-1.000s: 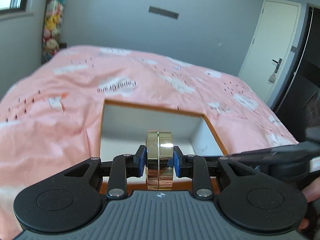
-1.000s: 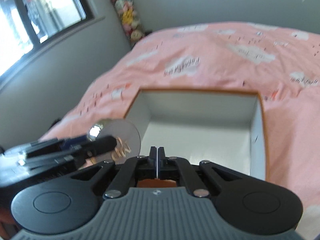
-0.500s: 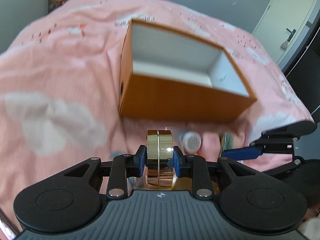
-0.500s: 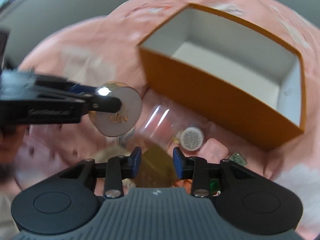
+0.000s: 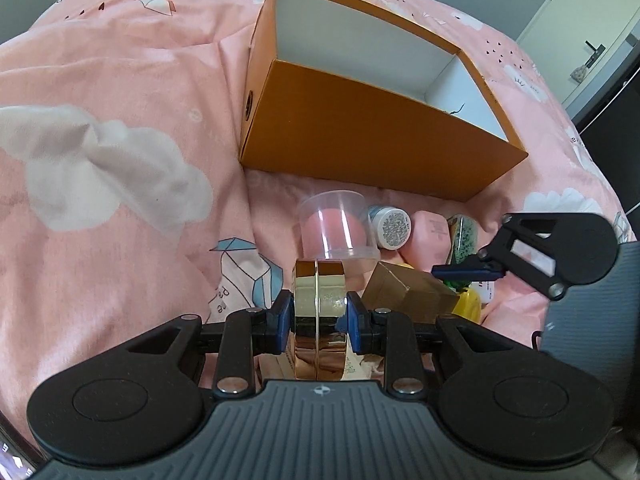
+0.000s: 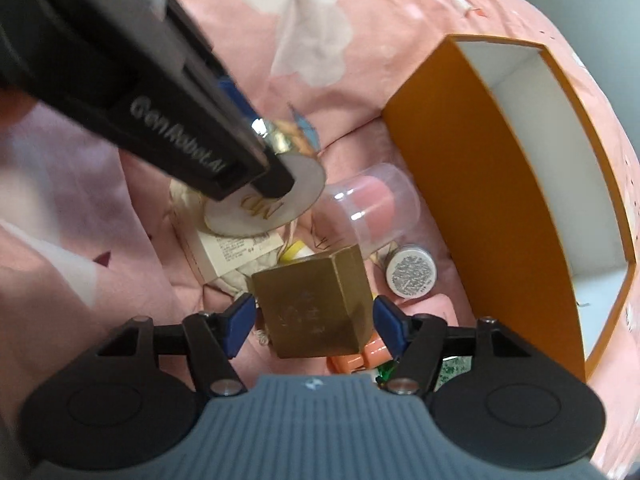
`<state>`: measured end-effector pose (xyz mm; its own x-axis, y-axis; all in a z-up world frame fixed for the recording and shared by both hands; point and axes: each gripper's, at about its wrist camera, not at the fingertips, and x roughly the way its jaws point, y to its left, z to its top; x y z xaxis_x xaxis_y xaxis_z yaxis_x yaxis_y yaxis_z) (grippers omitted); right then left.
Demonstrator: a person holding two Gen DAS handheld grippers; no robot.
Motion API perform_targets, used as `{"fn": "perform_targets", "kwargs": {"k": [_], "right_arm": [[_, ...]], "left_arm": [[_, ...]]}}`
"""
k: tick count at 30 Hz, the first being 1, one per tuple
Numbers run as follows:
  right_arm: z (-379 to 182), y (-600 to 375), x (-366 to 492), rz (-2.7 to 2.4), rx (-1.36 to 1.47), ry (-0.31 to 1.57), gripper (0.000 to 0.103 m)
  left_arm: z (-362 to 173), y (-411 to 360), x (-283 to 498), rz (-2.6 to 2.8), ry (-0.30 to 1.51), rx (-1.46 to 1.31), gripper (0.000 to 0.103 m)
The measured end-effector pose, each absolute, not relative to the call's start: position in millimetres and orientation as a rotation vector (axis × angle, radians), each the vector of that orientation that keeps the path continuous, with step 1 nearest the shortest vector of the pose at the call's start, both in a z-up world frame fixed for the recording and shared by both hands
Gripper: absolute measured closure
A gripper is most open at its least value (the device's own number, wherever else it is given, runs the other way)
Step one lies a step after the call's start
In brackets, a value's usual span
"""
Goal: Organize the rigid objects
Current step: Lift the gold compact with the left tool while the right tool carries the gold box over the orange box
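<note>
Gold round compact [image 5: 319,312] clamped edge-on in left gripper [image 5: 318,316], above pile, not yet boxed. Orange box [image 5: 372,144] at 12 o'clock of pile on pink bedspread [image 5: 100,140]; visible interior bare, so sorting looks barely begun. Gold carton [image 6: 316,304], clear cup [image 6: 372,204], small jar [image 6: 411,276], other bits remain outside. Right gripper [image 6: 312,326] pitched steeply down, jaws just been opening, straddling gold carton, pads apart from it. Left gripper angled down at 10 o'clock of carton.
</note>
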<state>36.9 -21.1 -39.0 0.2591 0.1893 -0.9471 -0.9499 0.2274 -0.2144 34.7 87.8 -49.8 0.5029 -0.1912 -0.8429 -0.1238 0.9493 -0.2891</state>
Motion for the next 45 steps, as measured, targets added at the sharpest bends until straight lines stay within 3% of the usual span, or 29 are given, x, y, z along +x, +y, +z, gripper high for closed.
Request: {"fn": "perform_targets", "kwargs": {"k": [6,9,15,22,32,37,45], "right_arm": [[-58,-14,35,0.974,-1.052,0.957,0.03],[-61,-14,39,0.951,-1.042,0.954,0.036],[-56,-24,53,0.93,-0.931,0.992,0.037],[-14,-43,79,0.885,-0.757,0.97,0.038],[77,-73,141,0.713,-0.497,0.757,0.038],[81,-84,196,0.606,-0.408,0.767,0.038],[31,-87,279,0.514,-0.232,1.004,0.038]], "left_arm": [[-52,90,36,-0.026,1.053,-0.336,0.072],[-52,91,36,-0.021,1.042,-0.344,0.072],[-19,89,43,-0.062,0.903,-0.323,0.072],[21,83,68,-0.068,0.782,-0.286,0.072],[56,69,108,-0.038,0.594,-0.282,0.072],[46,71,145,-0.016,0.624,-0.324,0.072],[-3,70,202,-0.001,0.796,-0.345,0.072]]}}
